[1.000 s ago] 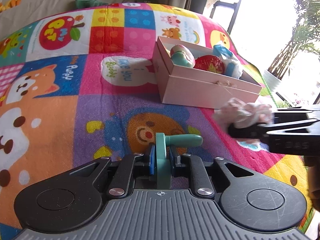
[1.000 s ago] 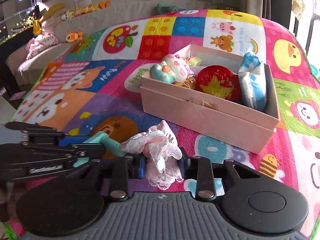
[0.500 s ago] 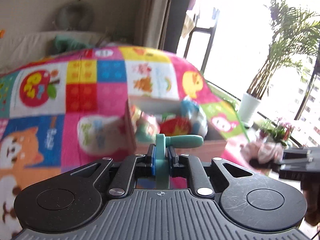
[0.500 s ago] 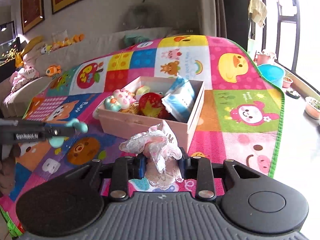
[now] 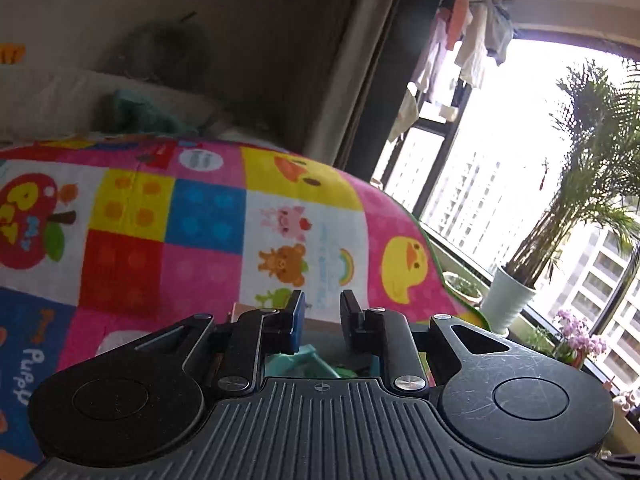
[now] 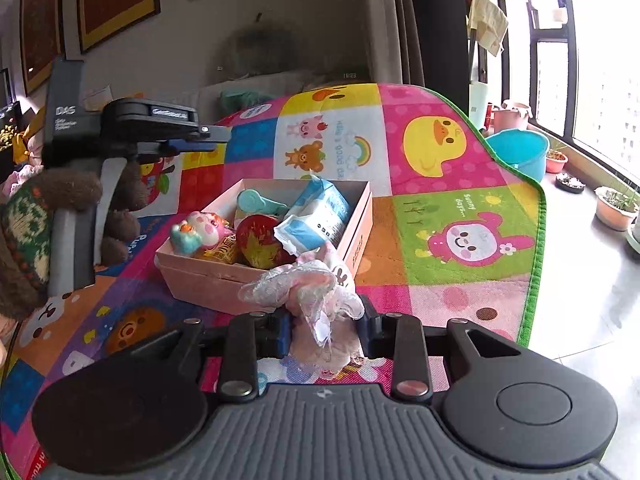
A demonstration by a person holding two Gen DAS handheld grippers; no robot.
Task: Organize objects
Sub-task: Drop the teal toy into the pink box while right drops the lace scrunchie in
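Left wrist view: the left gripper (image 5: 322,316) has its jaws parted, with nothing between the pads. Directly below the fingers, a teal plastic toy (image 5: 310,360) lies partly hidden by the gripper body, at the near edge of the pink box (image 5: 320,323), of which only a sliver shows. Beyond the fingertips spreads the patchwork play mat (image 5: 200,220). To the right stand a white-potted palm (image 5: 508,300) and a window.

Right wrist view: the right gripper (image 6: 323,326) is clamped on a frilly pink-and-white lace cloth (image 6: 316,292), bunched between the pads and spilling forward over them. Just ahead, the open pink box (image 6: 356,236) sits on the mat, holding a teal toy (image 6: 256,202), a pink-and-teal animal figure (image 6: 198,232), a red round item (image 6: 260,246) and a blue-and-white packet (image 6: 316,216). The left gripper (image 6: 208,136) hovers up and to the left of the box, held by a hand in a brown knitted sleeve (image 6: 24,236). Whether it touches the box cannot be told. A blue basin (image 6: 520,152) stands off the mat to the right.
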